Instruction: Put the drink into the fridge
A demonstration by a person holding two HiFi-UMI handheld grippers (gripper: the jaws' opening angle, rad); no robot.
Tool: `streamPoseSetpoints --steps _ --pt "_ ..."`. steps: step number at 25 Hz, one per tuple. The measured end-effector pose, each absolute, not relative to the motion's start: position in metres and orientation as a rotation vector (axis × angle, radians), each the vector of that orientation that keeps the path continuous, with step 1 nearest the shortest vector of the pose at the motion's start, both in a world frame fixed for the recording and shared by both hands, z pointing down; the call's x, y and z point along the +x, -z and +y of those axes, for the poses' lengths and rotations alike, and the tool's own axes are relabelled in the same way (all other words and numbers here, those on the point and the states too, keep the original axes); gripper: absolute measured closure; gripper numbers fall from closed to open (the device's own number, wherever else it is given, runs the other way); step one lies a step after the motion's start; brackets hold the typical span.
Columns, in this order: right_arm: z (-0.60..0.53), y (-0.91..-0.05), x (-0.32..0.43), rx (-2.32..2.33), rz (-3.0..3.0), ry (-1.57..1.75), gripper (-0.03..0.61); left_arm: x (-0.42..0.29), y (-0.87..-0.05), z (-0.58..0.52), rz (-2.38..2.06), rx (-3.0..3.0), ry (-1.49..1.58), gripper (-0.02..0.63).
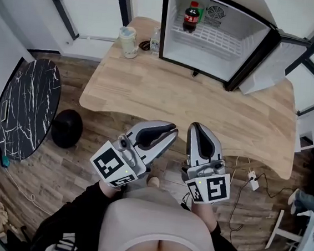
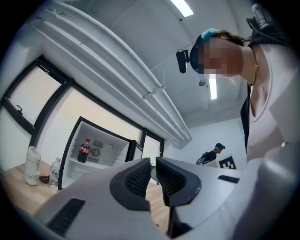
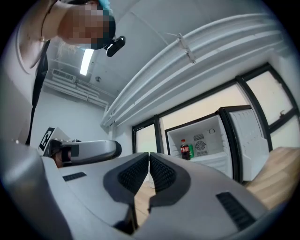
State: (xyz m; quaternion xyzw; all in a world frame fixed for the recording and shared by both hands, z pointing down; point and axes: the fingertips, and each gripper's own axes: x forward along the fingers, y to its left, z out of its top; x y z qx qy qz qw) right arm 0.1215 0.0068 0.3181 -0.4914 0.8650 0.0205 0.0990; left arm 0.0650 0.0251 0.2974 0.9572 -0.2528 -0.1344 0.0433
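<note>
My left claw [image 1: 171, 130] and right claw [image 1: 197, 127] sat at the bottom centre of the frame, near my body and short of the table [image 1: 166, 95]. Each had its jaws pressed together on nothing, presumably because the carrying was done. The drink [image 1: 191, 17] stood on the shelf [image 1: 221, 42] inside the open fridge [image 1: 256, 35] at top centre, upright, long axis vertical, cap up.

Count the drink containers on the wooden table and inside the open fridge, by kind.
Dark cola bottle, red label, in white fridge: 1
Clear plastic water bottle, on wooden table: 1
Pale tall cup, on table: 1
Total: 3
</note>
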Motion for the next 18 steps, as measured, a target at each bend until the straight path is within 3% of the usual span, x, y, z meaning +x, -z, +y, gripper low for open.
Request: streamPoseSetpoints --steps 18 --pt "0.08 -0.317 0.08 -1.528 2.574 -0.124 0.548 0.01 -0.301 0.104 -0.772 2.905 0.422 0.574"
